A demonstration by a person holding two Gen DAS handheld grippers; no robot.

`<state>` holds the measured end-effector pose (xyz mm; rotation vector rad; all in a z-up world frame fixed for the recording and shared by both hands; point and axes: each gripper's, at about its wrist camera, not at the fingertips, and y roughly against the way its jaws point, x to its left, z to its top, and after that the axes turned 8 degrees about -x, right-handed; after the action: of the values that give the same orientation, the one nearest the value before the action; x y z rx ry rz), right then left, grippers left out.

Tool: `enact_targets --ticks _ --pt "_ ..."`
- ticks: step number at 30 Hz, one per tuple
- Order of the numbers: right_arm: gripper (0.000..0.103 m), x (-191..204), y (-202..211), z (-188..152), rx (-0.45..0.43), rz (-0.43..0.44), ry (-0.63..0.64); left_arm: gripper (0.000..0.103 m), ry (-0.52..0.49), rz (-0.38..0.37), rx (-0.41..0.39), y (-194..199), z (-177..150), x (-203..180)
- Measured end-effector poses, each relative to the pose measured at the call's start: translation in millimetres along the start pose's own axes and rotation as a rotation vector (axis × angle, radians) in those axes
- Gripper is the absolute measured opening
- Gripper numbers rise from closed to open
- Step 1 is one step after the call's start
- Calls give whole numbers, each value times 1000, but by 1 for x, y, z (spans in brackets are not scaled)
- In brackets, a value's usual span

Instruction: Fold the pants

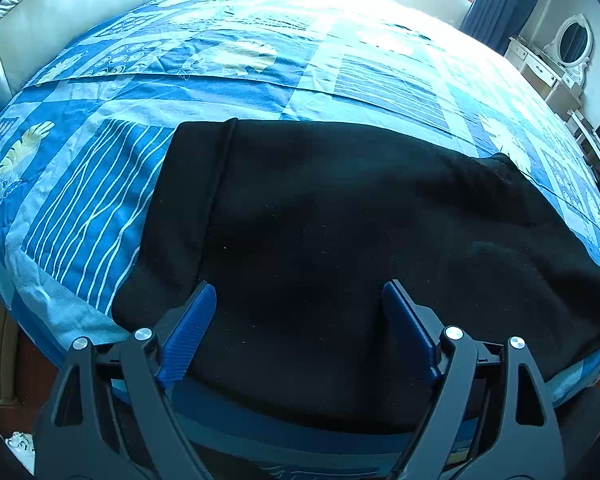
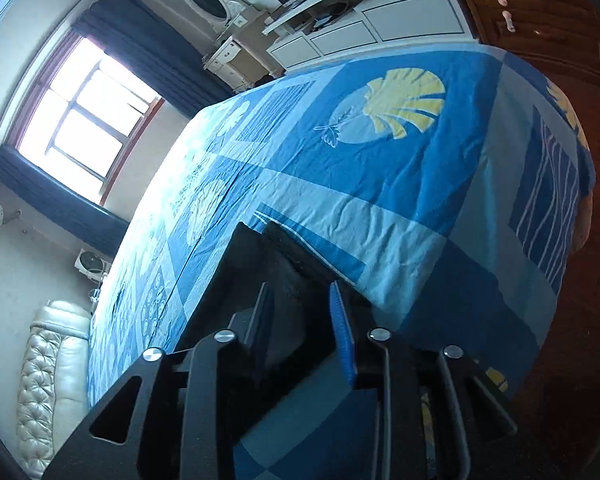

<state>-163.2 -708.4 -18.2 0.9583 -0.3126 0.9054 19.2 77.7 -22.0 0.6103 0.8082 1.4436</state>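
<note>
Sunlit from a window, the bed's blue patchwork cotton sheet (image 1: 228,92) with pale shell prints carries the black fleecy pants (image 1: 340,220), lying flat and already doubled near the bed's front edge. The left hand-held gripper (image 1: 298,300) hovers over the cloth with jaws wide apart, holding nothing. The right hand-held gripper (image 2: 302,308) stands partly apart over a dark cloth edge, seemingly unclamped; judging by this, one fold is laid, and the next needs a fresh pinch on an edge.

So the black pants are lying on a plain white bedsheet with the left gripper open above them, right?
Not quite: the bedsheet is blue patchwork with pale leaf prints, not plain white, as the left wrist view shows. The black pants do lie there, under the open left gripper.
</note>
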Motion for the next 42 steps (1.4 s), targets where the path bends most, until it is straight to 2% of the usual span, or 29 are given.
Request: enact_targets --ticks 2,4,9,11,13,15,17,20,22,24,27,29,33,34,35,37,40,42 --pt "56 18 -23 18 26 44 97 85 1 6 1 0 0 -1" --pt "60 31 -48 30 60 51 173 85 6 12 2 0 0 -1" --pt "60 46 -99 39 188 79 253 86 7 21 -5 1 -2 -1" --pt "61 47 -116 34 253 45 286 87 14 28 -6 1 -2 -1" --pt "59 50 -121 28 277 28 329 88 20 37 -5 1 -3 -2" --pt "37 50 -115 26 238 13 357 89 22 43 -6 1 -3 -3" --pt "2 47 -101 32 192 50 327 90 19 48 -7 0 -3 -3" --pt "2 45 -78 42 120 68 298 90 18 49 -6 -1 -3 -4" --pt "0 43 -69 47 80 17 311 90 18 50 -6 -1 -3 -4" --pt "0 29 -66 55 46 -37 271 90 20 49 -5 -2 -3 -3" --pt "0 5 -67 58 49 -100 196 91 18 51 -8 -2 -3 -3" --pt "0 2 -59 54 44 -53 141 91 19 51 -8 -2 -3 -4" --pt "3 15 -27 26 51 133 -22 91 20 49 -10 -2 -3 -4" --pt "7 20 -20 15 67 176 -58 91 19 49 -10 -2 -3 -4" --pt "23 25 -14 2 88 192 -83 91 19 49 -10 -3 -3 -4" --pt "46 28 1 -26 107 201 -170 91 21 48 -10 -3 -3 -4" --pt "47 28 9 -76 207 258 -371 91 22 44 -15 -2 -3 -3" --pt "47 39 11 -105 266 288 -429 91 19 41 -17 -2 -4 -3"
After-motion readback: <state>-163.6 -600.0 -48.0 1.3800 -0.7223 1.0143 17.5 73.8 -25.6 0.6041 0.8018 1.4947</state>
